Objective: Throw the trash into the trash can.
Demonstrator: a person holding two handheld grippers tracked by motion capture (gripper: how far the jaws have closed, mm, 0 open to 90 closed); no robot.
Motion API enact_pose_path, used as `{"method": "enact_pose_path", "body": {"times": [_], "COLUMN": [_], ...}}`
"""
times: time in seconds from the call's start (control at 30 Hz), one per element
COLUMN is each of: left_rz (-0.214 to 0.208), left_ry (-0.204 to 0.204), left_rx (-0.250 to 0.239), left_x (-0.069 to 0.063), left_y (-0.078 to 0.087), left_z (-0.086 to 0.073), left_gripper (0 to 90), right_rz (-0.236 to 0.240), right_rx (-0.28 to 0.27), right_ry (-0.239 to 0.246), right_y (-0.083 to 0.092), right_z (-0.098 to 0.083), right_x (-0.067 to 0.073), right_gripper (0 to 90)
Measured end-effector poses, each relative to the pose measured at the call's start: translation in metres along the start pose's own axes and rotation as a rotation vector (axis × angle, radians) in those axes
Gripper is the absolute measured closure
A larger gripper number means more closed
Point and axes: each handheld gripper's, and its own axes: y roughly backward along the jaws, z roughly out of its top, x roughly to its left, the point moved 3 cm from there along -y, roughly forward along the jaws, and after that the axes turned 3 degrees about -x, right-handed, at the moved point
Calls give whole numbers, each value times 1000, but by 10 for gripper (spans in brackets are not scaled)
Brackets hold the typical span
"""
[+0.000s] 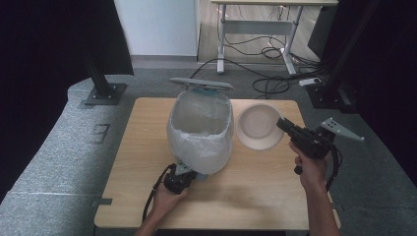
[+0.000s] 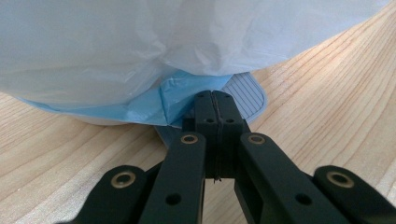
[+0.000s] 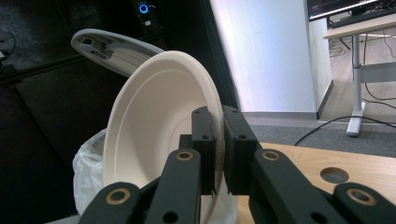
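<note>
A pedal bin [image 1: 200, 130] lined with a white bag [image 2: 140, 42] stands mid-table, its grey lid [image 1: 200, 83] raised. My left gripper [image 1: 189, 169] is at the bin's near foot. Its jaws are shut together with nothing between them, and the tips [image 2: 215, 95] lie on the ribbed grey pedal [image 2: 247, 93] under the blue bin body [image 2: 154, 105]. My right gripper [image 1: 281, 123] is shut on the rim of a white paper plate [image 1: 258, 127]. It holds the plate above the table just right of the bin. In the right gripper view the plate [image 3: 149, 126] stands tilted on edge, with the lid [image 3: 112, 49] behind it.
The wooden table [image 1: 147, 147] has bare wood left of the bin and along the front edge. A round hole [image 3: 334, 175] is cut in its top. Black stand feet [image 1: 103, 93], a desk frame [image 1: 255, 29] and loose cables [image 1: 270, 83] lie on the floor beyond.
</note>
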Motion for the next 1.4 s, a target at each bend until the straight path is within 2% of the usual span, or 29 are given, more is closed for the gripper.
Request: {"method": "enact_pose_path", "body": {"times": [1.4], "left_rz": [0], "left_ry": [-3], "left_rx": [0], "left_x": [0], "left_y": [0], "left_z": [0], "left_gripper": [900], "right_rz": [30], "right_rx": [-2], "right_ry": [20], "right_y": [-29], "right_z": [19], "right_x": [21], "right_gripper": [841]}}
